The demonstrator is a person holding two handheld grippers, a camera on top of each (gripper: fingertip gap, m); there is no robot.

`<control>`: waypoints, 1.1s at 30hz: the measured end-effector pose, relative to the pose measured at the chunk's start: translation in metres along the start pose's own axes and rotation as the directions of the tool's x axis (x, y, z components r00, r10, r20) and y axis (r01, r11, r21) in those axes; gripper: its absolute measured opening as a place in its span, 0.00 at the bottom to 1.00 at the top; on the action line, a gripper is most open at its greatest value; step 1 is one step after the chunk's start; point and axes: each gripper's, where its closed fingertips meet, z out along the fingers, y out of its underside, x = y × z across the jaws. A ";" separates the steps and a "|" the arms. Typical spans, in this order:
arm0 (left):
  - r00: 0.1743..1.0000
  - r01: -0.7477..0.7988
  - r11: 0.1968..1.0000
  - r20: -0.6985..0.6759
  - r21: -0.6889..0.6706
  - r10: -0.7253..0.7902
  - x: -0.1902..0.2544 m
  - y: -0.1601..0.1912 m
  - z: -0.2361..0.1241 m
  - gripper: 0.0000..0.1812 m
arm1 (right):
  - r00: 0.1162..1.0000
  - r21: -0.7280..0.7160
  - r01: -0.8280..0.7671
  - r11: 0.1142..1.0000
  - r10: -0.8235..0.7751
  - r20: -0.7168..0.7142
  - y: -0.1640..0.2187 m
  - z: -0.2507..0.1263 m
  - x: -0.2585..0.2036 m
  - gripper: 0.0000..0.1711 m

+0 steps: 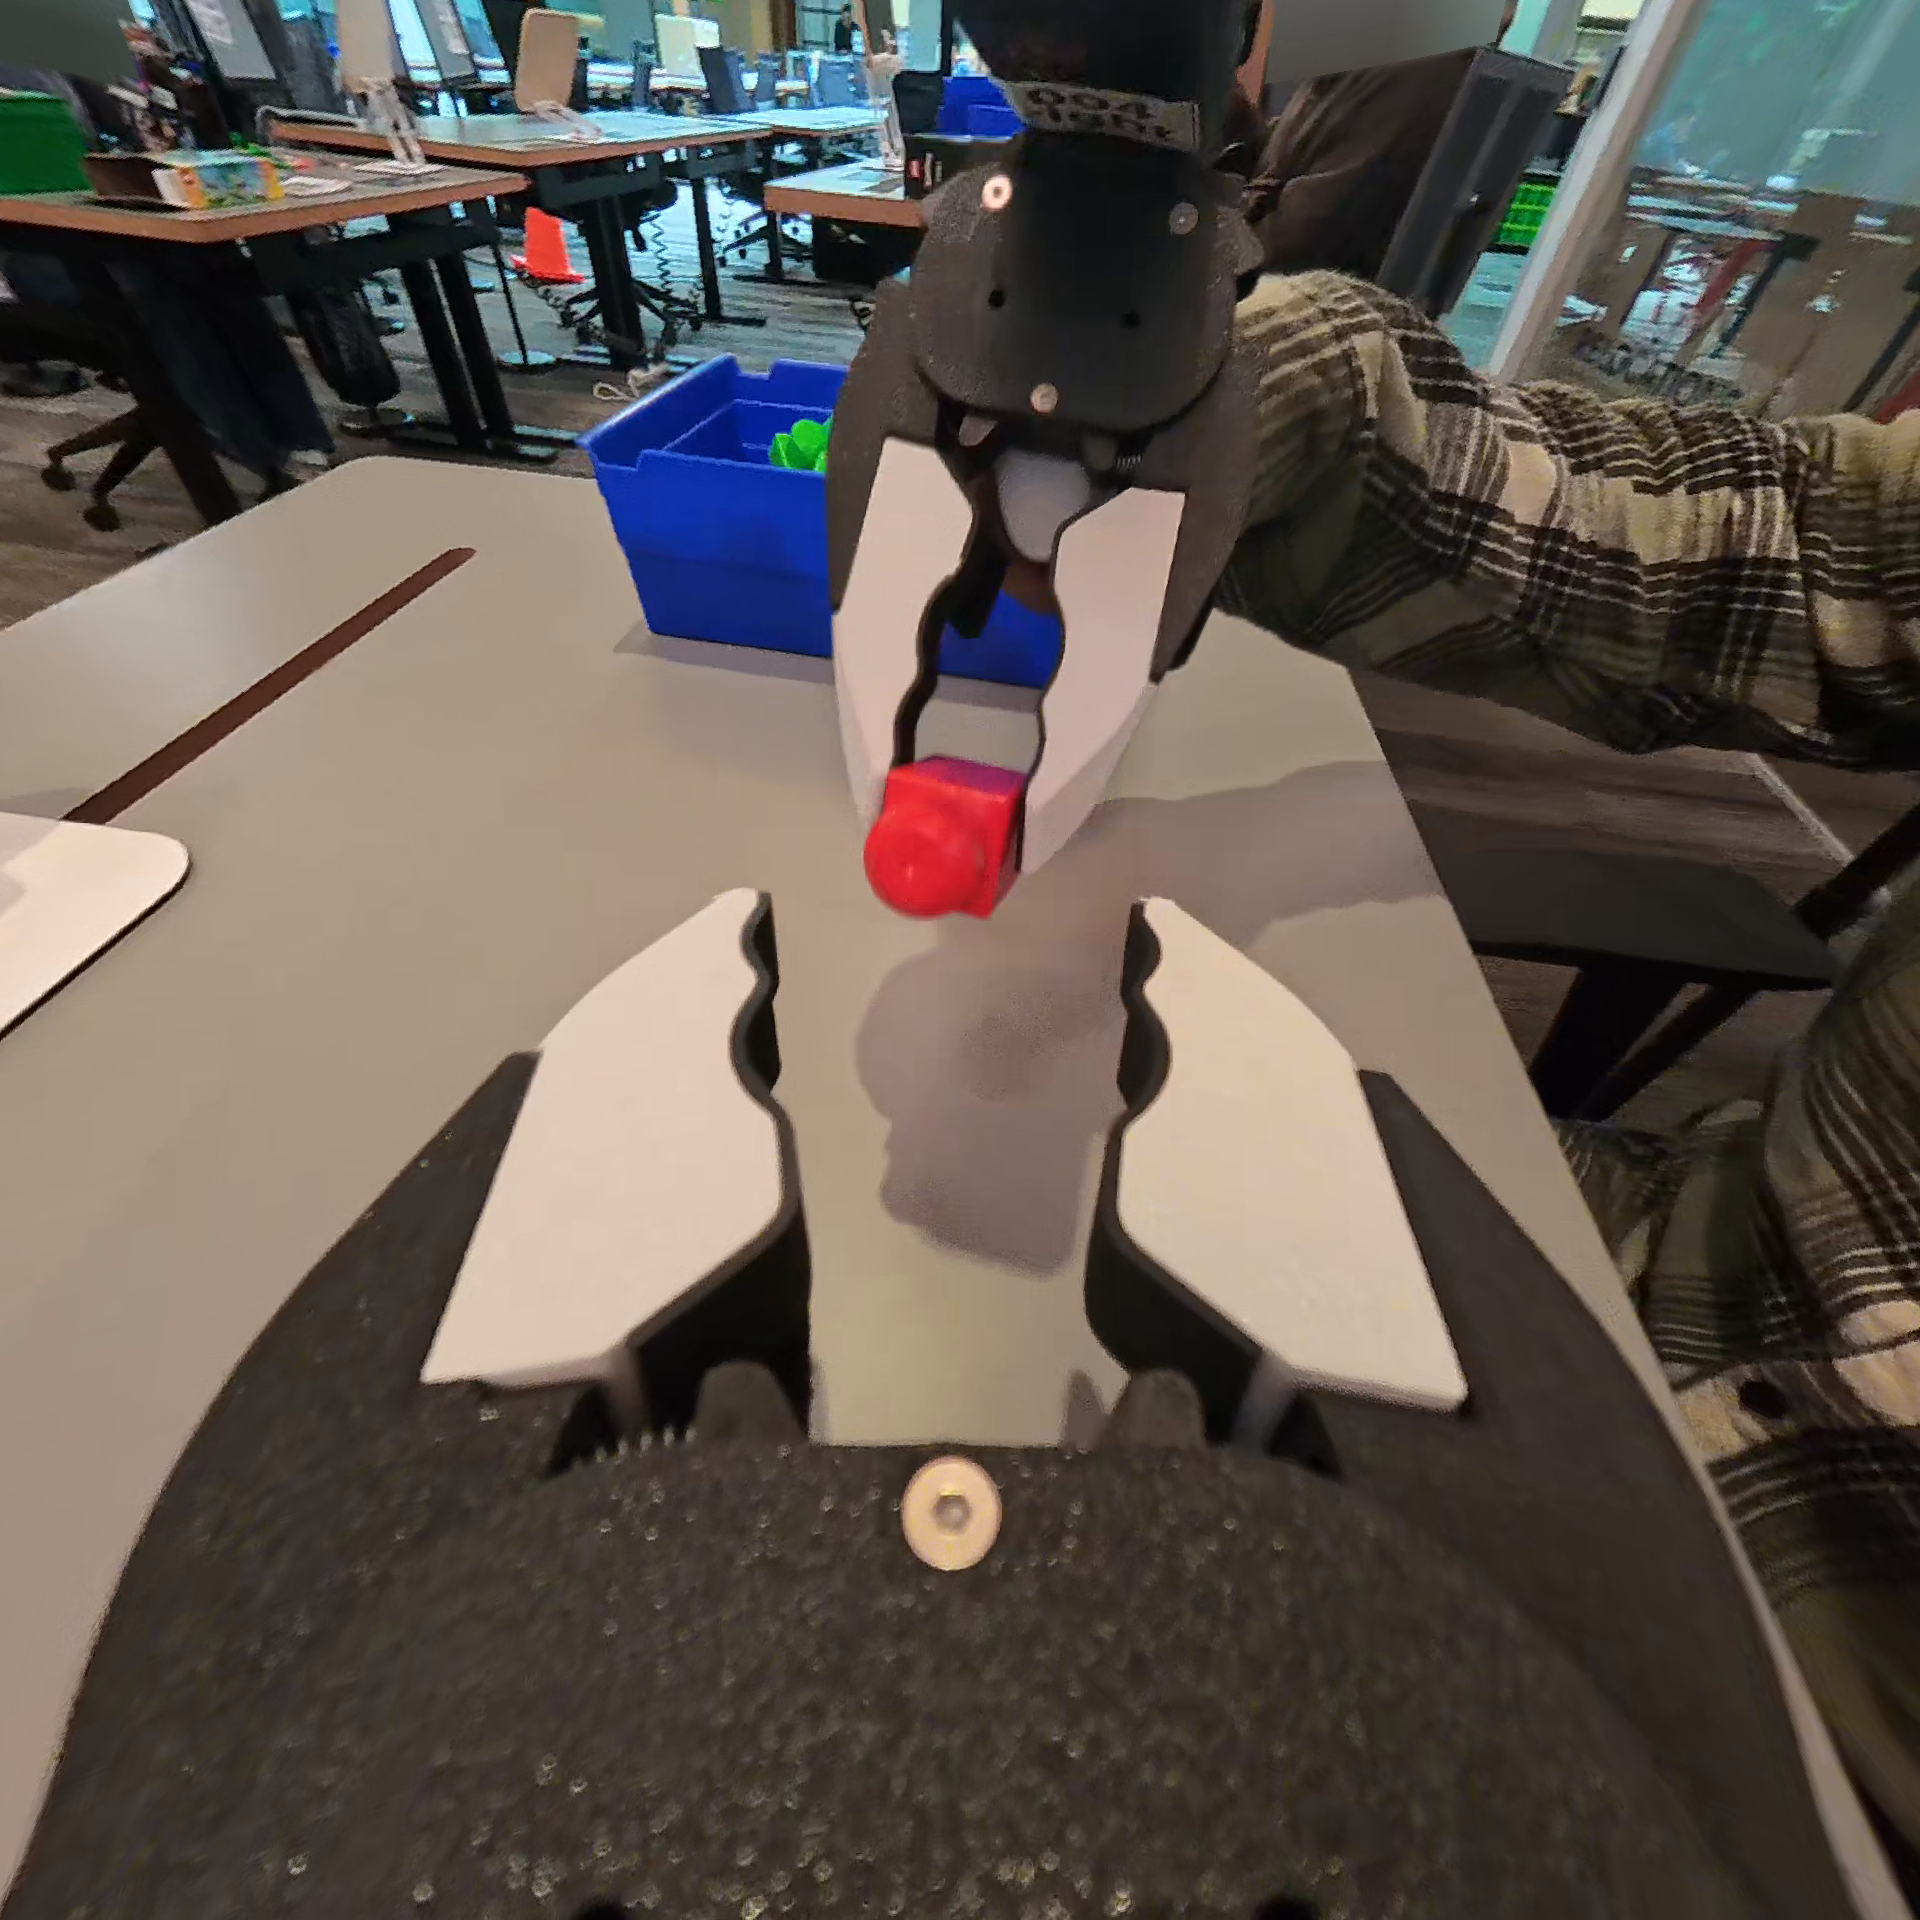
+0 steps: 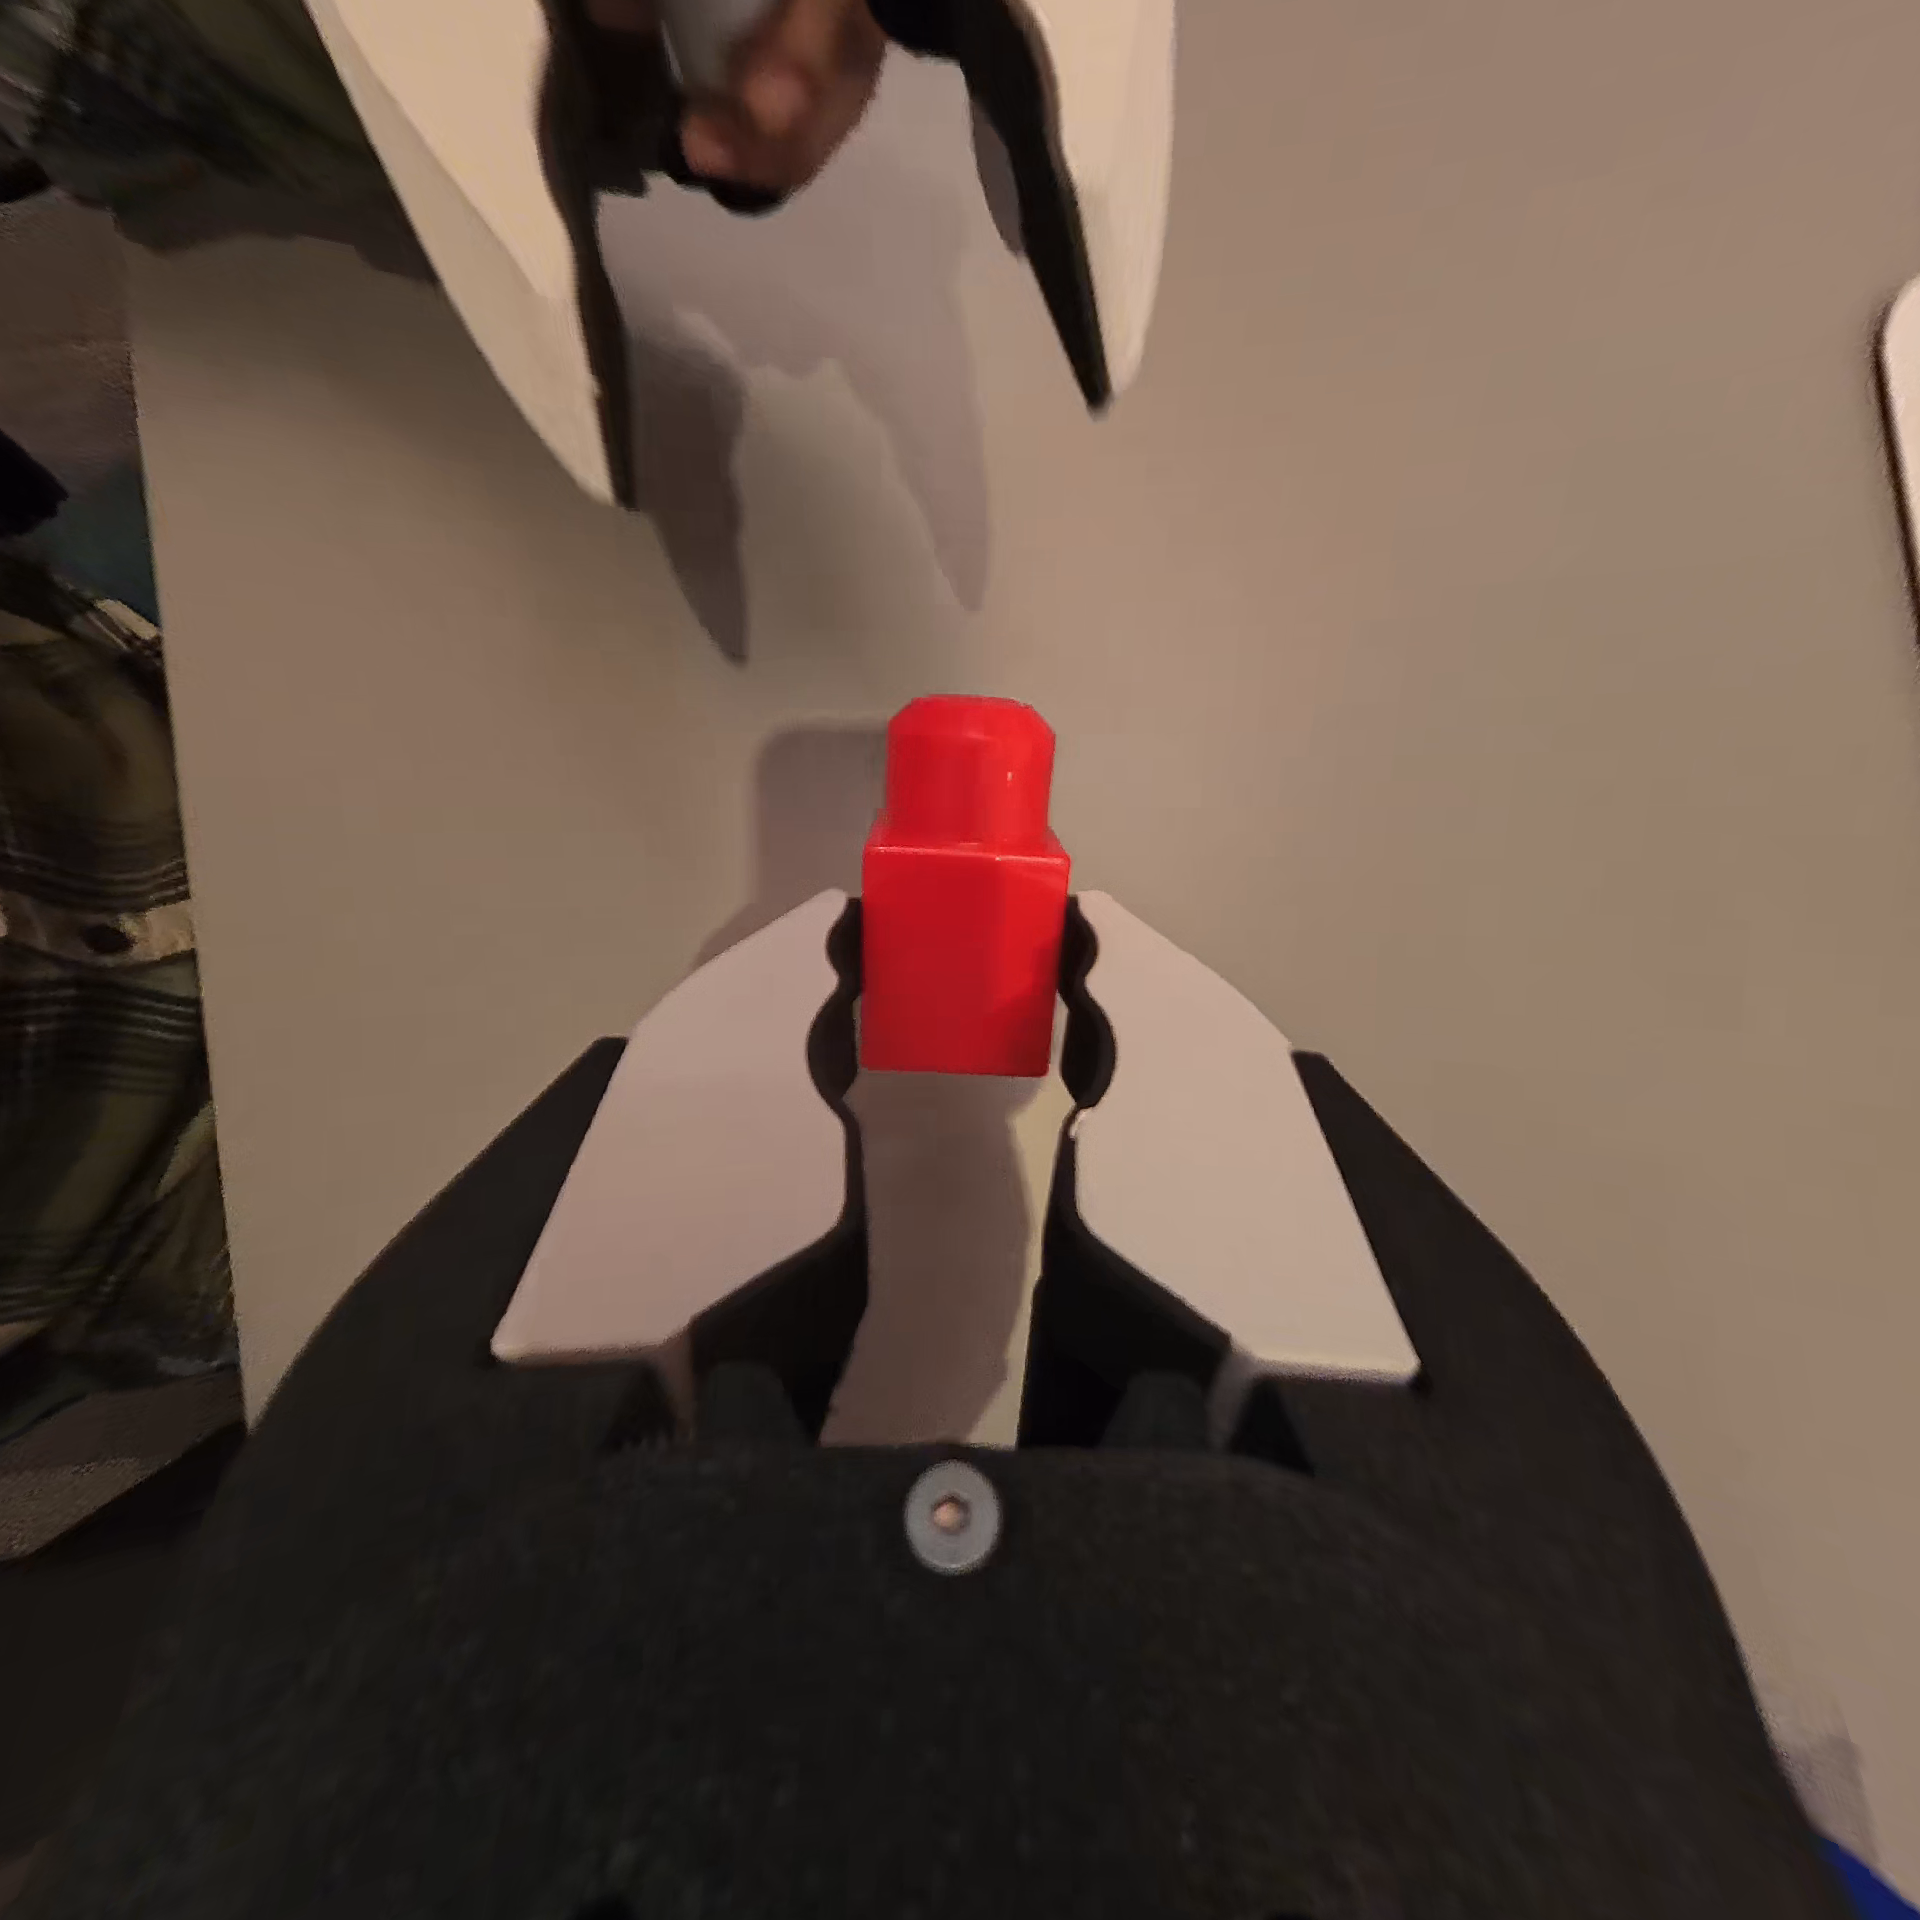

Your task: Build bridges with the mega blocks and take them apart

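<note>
Right tongs [image 2: 961,987] grip a red block [image 2: 961,935] above the bench [image 1: 416,831]; left tongs [image 1: 951,935] gape empty opposite. Likely a transfer step: next needs careful placing.

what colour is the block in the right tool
Red; clearest in the right wrist view.

Office room beyond a grey worktop

The grey worktop [image 1: 436,831] has a dark slot [image 1: 270,686] running across its left part and a white board [image 1: 73,894] at its left edge. Beyond it stand desks [image 1: 260,203], office chairs [image 1: 727,78] and an orange cone [image 1: 548,247] on the floor; a glass partition [image 1: 1714,208] is at the right.
</note>
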 end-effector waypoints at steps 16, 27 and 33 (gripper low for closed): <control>0.998 -0.046 0.999 -0.042 0.019 0.047 -0.006 0.027 0.008 0.26 | 0.993 0.031 0.051 0.998 -0.054 0.107 -0.025 0.036 -0.011 0.21; 0.995 -0.084 0.996 -0.058 -0.017 0.083 -0.002 0.033 0.011 0.17 | 0.990 0.037 0.065 0.997 -0.069 0.126 -0.030 0.041 -0.016 0.21; 0.993 -0.116 0.992 -0.029 -0.055 0.115 -0.002 0.037 0.008 0.17 | 0.989 0.041 0.074 0.996 -0.079 0.123 -0.033 0.044 -0.016 0.21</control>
